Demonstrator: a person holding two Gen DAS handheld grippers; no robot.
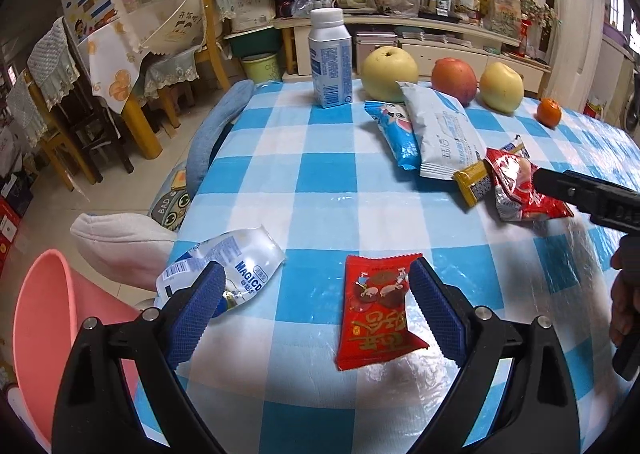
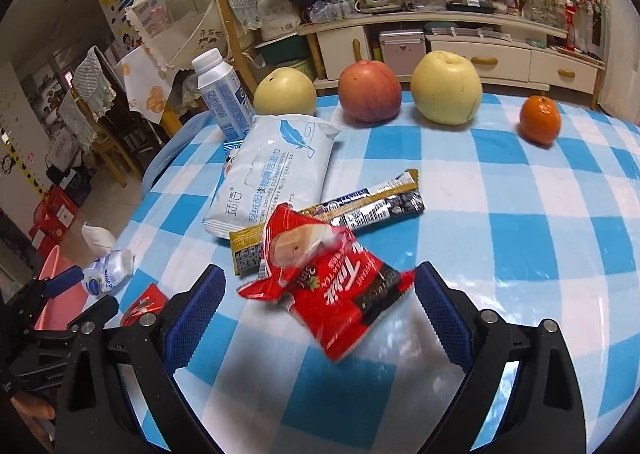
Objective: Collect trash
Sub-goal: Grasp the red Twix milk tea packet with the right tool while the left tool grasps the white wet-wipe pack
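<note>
Nothing looks collected yet. The left tool [image 1: 316,300] and right tool [image 2: 320,306] both gape apart over red wrappers [image 1: 374,312] [image 2: 328,286] lying on the bench [image 1: 320,190]; pink bin [image 1: 44,334] waits alongside.

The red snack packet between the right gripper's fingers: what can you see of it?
The red snack packet is shiny crinkled foil with white lettering, a dark patch and a torn-open top showing something pale inside. It lies tilted on the checked tablecloth, overlapping a gold and black wrapper. The open right gripper straddles it without touching.
</note>
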